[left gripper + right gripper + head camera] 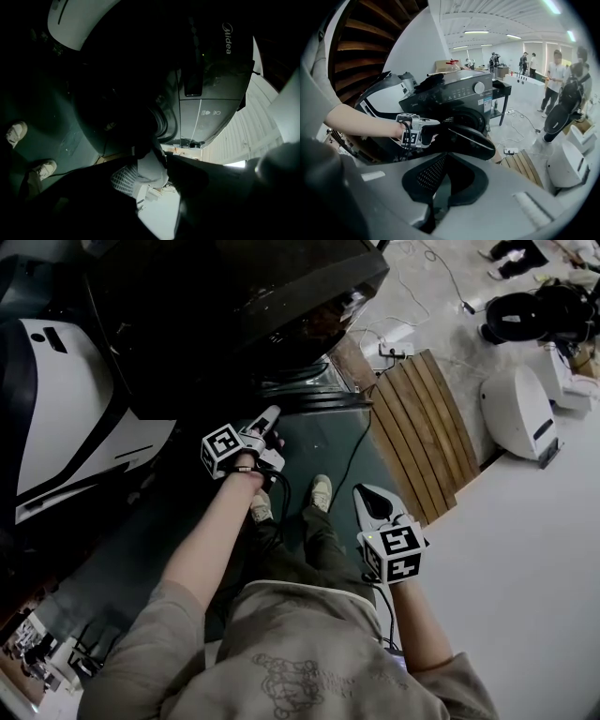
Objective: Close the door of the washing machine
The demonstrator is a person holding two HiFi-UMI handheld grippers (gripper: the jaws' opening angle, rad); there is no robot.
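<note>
The black washing machine (234, 306) fills the top of the head view, and its Midea front panel (211, 84) shows in the left gripper view. In the right gripper view its round dark door (471, 138) stands swung out from the front. My left gripper (271, 418) reaches to the door's near edge, and its tips seem to touch the rim. Its fingers look closed together, with nothing seen between them. My right gripper (365, 491) hangs lower right over the floor, away from the machine, shut and empty.
A wooden slatted platform (422, 427) lies right of the machine, with a white device (516, 409) beyond it. A large white and black appliance (66, 399) stands at the left. A cable (352, 465) runs across the green floor by my shoes (321, 491). People (555, 75) stand far back.
</note>
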